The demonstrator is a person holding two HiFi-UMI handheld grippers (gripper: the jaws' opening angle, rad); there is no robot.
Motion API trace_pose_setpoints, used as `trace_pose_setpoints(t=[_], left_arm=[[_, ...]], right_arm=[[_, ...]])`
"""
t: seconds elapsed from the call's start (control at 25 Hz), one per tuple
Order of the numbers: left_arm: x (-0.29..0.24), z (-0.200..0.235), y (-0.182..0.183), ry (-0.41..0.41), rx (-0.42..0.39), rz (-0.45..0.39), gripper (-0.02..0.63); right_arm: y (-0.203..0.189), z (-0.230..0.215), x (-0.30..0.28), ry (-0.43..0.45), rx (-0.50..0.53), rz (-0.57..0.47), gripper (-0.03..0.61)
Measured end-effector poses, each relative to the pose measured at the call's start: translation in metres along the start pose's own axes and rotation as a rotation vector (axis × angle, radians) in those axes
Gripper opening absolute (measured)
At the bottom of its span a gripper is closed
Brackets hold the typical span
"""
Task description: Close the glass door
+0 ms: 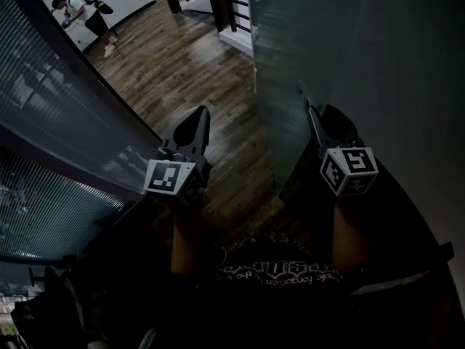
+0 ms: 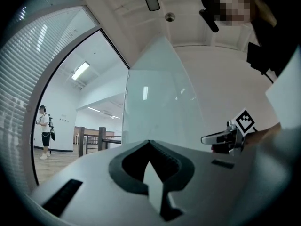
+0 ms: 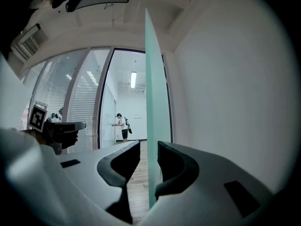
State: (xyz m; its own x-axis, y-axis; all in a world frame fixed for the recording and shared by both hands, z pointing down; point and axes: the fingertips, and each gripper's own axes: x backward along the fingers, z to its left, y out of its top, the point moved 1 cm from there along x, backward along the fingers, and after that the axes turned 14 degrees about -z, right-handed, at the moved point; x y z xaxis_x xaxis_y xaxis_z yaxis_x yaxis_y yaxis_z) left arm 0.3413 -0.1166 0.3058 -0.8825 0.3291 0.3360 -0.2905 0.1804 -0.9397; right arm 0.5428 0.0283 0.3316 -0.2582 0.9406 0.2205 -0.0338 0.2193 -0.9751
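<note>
Pinching the free vertical edge of the glass door [image 3: 153,79] between the pads [image 3: 175,164] of the right gripper [image 3: 148,146] — pads sitting close on either side of the pane, with only a sliver of floor showing beside the left one. Holding the left gripper [image 2: 150,144] empty, jaws pressed together tip to tip, hovering to the left of the right one and clear of the glass.

Finding the door swung open on the right of the scene, lying almost flat along the white wall [image 3: 225,102], its edge pointing near and the open doorway lying to its left, toward the blind-covered partition [image 1: 51,115]. Looking out over the wooden floor [image 1: 189,64] to a railing [image 1: 232,6] and a person [image 1: 83,13] far off at the left, well apart from the work.

Judging the pane as heavy, rigid and slick — likely slow to start swinging, unwilling to stop once moving, and liable to chip at the edge if knocked. Seeing no handle in any view, so probably best taking hold right here at the free edge, farthest from the hinge side, for the most leverage. Expecting smooth glass to slip between the pads under a sharp tug. Favouring a steady pull leftward, perhaps bracing the flat of the closed left gripper against the face.
</note>
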Motion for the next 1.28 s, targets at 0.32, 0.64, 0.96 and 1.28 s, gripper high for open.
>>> trace_pose_setpoints(t=[0.32,0.64,0.96,1.28], left_arm=[[0.032,0.035,0.010,0.069,-0.030,-0.002,0.002],[0.090,0.086,0.041,0.115,-0.057,-0.020,0.002],[0.135,0.123,0.058,0.197,-0.089,-0.017,0.002],[0.186,0.161,0.072,0.275,-0.108,-0.007,0.002]], right_arm=[[-0.008,0.036,-0.015,0.045,-0.006,0.013,0.106],[-0.007,0.119,-0.035,0.112,-0.008,0.018,0.106],[-0.011,0.170,-0.064,0.166,-0.005,0.018,0.106],[-0.015,0.222,-0.097,0.225,-0.028,0.018,0.106]])
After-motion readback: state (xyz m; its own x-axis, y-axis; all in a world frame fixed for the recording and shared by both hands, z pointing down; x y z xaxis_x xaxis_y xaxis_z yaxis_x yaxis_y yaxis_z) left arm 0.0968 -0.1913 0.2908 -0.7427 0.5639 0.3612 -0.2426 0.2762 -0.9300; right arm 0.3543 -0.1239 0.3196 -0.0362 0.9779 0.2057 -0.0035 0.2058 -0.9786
